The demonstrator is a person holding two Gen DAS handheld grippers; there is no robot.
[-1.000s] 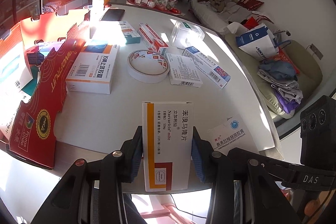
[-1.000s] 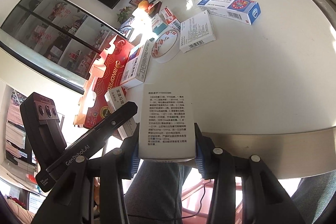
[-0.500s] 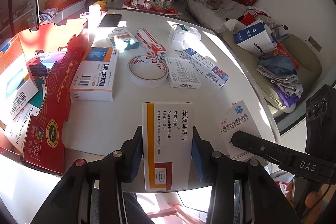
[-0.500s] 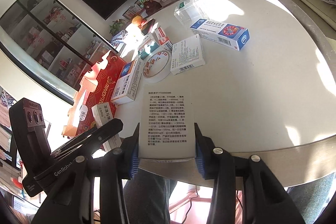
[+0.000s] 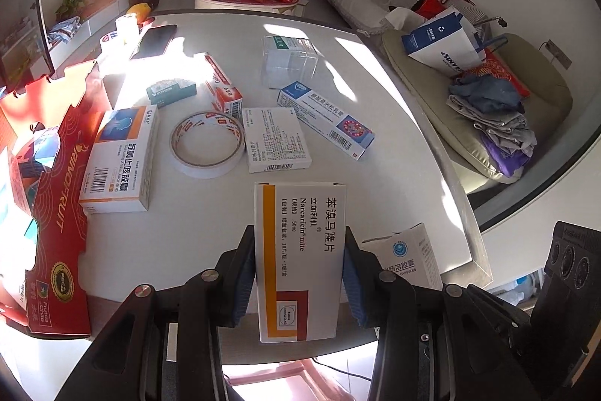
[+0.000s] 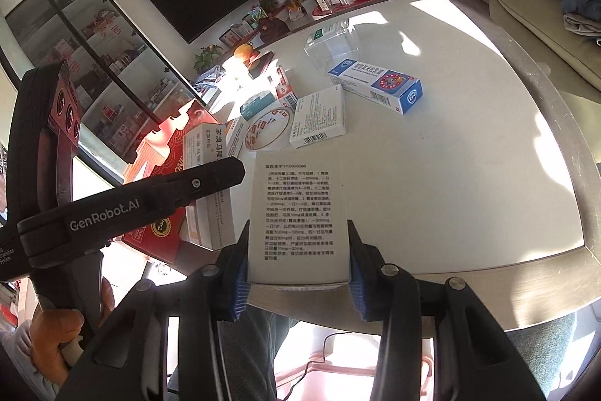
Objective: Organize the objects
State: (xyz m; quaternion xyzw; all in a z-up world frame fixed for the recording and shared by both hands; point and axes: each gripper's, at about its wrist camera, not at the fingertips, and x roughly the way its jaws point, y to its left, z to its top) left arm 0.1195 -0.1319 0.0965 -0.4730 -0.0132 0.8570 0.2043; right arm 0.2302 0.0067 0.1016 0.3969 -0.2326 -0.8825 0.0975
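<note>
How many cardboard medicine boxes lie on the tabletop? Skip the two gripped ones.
5: orange-trimmed box by the red carton, teal box and red-white box behind the tape roll, white box right of it, blue box beyond. Others may hide in the carton.

Held box [image 5: 299, 262] reads "Narcaricin mite 50mg"; red carton [image 5: 62, 198] reads "RINOFRUIT".

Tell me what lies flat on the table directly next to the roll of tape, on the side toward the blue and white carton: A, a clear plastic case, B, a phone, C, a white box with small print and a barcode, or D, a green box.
C: the white box with small print and a barcode lies flat against the roll of tape, between it and the blue and white carton.
</note>
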